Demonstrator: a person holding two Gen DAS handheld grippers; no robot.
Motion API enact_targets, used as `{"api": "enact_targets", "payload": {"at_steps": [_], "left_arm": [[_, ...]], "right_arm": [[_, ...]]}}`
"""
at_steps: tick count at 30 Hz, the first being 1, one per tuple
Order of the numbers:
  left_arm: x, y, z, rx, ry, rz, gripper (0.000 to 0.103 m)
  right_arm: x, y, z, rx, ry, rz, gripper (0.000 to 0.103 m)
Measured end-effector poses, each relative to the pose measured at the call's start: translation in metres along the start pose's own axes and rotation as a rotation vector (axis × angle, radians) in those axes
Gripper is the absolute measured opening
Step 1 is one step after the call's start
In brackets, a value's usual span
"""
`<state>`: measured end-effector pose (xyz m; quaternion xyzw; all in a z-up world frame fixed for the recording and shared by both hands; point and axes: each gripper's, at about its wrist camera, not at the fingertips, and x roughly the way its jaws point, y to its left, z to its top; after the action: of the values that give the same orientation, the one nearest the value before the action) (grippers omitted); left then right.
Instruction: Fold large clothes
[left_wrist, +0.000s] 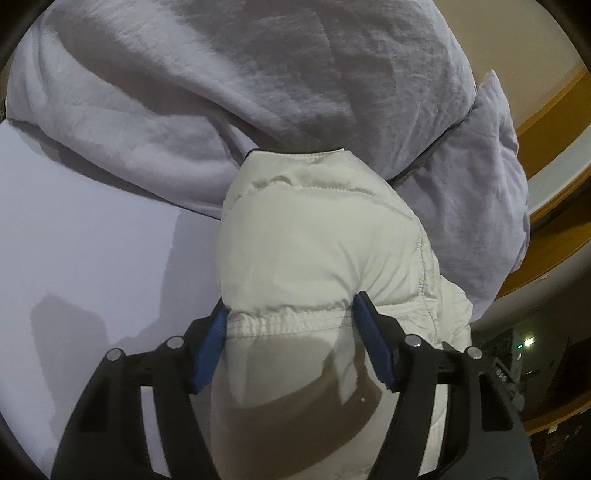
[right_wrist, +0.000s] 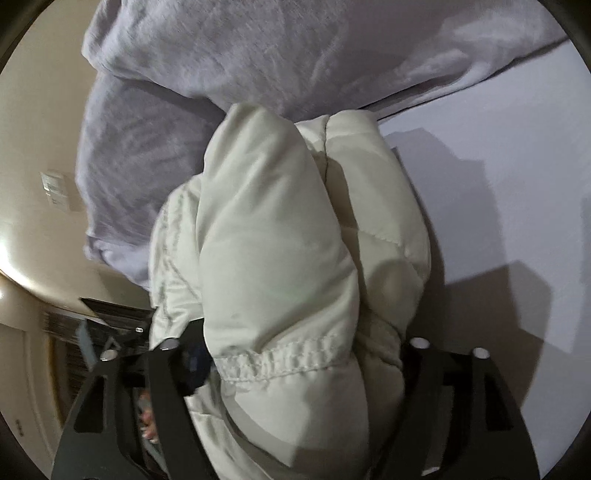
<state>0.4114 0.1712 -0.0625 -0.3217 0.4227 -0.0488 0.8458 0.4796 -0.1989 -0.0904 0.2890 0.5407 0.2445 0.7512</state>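
You're holding a puffy cream jacket (left_wrist: 317, 258) in both grippers right now, bunched up over the pale lavender bed (left_wrist: 92, 258). Your left gripper (left_wrist: 291, 317) is sitting partly open with its blue pads (left_wrist: 212, 354) pressing on either side of the jacket's gathered elastic hem, so it's clamping a thick wad of the padding. Your right gripper (right_wrist: 295, 354) is doing much the same: the stitched hem and a fat roll of quilted fabric are filling the gap between its black fingers, though the pads are mostly buried and only a bit of blue is peeking out on one side. The jacket is lying up against a rumpled grey-lavender duvet (left_wrist: 221, 92) piled along the bed's far edge, touching it.
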Motion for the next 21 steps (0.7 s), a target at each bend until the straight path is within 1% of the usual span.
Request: {"api": "enact_targets", "payload": {"at_steps": [2, 3, 5, 6, 7, 9, 10, 12, 14, 17, 21], "left_arm": [[-0.002, -0.007, 0.001, 0.052, -0.03, 0.051, 0.074], [-0.004, -0.011, 0.001, 0.083, -0.051, 0.086, 0.075], [-0.01, -0.019, 0.004, 0.125, -0.093, 0.147, 0.08], [-0.011, -0.023, 0.006, 0.136, -0.11, 0.167, 0.08], [-0.014, -0.03, 0.008, 0.149, -0.139, 0.189, 0.081], [-0.018, -0.036, 0.01, 0.16, -0.163, 0.187, 0.082], [-0.019, -0.044, 0.01, 0.172, -0.176, 0.184, 0.082], [-0.02, -0.062, 0.008, 0.211, -0.203, 0.19, 0.082], [-0.016, -0.081, 0.003, 0.261, -0.229, 0.206, 0.084], [-0.008, -0.101, -0.005, 0.345, -0.264, 0.243, 0.086], [0.009, -0.102, -0.013, 0.404, -0.248, 0.308, 0.086]], "right_arm": [[-0.016, 0.001, 0.001, -0.039, -0.018, -0.043, 0.083], [-0.022, 0.002, 0.002, -0.05, -0.034, -0.062, 0.083], [-0.044, 0.008, 0.006, -0.093, -0.097, -0.129, 0.086], [-0.05, 0.01, 0.007, -0.109, -0.115, -0.153, 0.086], [-0.057, 0.018, 0.009, -0.138, -0.147, -0.194, 0.086], [-0.06, 0.033, 0.014, -0.187, -0.203, -0.246, 0.086], [-0.059, 0.041, 0.017, -0.206, -0.224, -0.26, 0.085], [-0.056, 0.061, 0.017, -0.271, -0.279, -0.291, 0.082], [-0.046, 0.078, 0.013, -0.348, -0.301, -0.318, 0.076], [-0.022, 0.1, 0.001, -0.475, -0.306, -0.374, 0.071], [0.005, 0.111, -0.008, -0.569, -0.312, -0.427, 0.07]]}}
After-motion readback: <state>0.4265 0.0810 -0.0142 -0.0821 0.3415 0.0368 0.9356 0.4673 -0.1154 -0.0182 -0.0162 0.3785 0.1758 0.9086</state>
